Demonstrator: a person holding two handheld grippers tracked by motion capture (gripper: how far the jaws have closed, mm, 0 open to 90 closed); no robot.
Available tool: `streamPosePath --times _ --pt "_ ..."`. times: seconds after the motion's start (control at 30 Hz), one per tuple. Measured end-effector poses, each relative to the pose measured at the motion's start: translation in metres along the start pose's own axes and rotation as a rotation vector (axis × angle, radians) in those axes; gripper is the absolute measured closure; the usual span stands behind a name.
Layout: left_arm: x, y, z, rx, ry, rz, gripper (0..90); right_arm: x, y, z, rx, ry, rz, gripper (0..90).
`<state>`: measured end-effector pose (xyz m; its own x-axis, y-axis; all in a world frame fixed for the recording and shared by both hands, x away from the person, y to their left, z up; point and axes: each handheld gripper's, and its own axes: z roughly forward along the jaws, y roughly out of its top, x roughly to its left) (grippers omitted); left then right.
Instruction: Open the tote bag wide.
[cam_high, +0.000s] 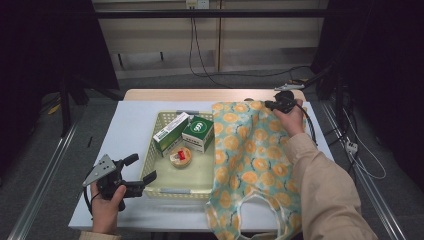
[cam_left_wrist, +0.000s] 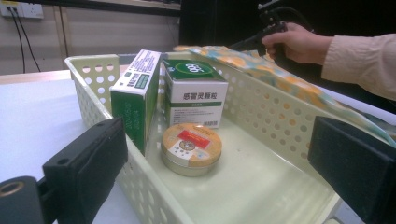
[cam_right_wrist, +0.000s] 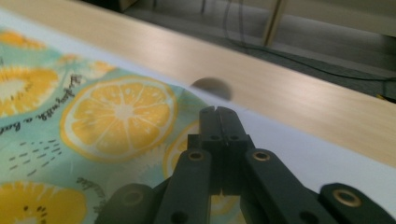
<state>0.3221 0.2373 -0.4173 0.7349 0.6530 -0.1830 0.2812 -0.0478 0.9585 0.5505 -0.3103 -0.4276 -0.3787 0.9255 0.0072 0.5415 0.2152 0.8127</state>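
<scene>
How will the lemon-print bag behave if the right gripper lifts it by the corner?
Probably floppy: the bag is thin cloth, lying flat and draped over the basket rim. It would likely sag and hang from the right gripper, whose jaws are shut at its far corner. It looks light, so it may drag across the table rather than lift cleanly.

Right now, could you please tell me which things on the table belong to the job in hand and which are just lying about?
In the job:
- bag, its far corner pinched by the right gripper
- basket, with the left gripper open at its near corner

Lying about:
- long box, square box and tin in the basket
- cables on the floor
</scene>
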Motion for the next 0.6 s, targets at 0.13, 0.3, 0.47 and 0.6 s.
streamPosePath --times 0.13,0.3,0.47,0.6 --pt "0.003 0.000 0.002 0.000 0.001 -0.006 4.9 -0.020 0.004 0.010 0.031 -0.024 0.120 88.8" --pt "0.003 -0.001 0.002 0.001 -0.002 -0.006 4.9 -0.009 0.003 0.008 0.051 -0.021 -0.017 52.4" --pt "0.002 -0.001 0.002 0.005 -0.005 -0.001 4.9 0.021 -0.008 -0.011 0.067 0.085 -0.101 37.8" --pt "0.000 -0.001 0.001 0.006 -0.006 0.007 4.9 0.047 -0.022 -0.034 0.053 0.165 -0.145 30.3"
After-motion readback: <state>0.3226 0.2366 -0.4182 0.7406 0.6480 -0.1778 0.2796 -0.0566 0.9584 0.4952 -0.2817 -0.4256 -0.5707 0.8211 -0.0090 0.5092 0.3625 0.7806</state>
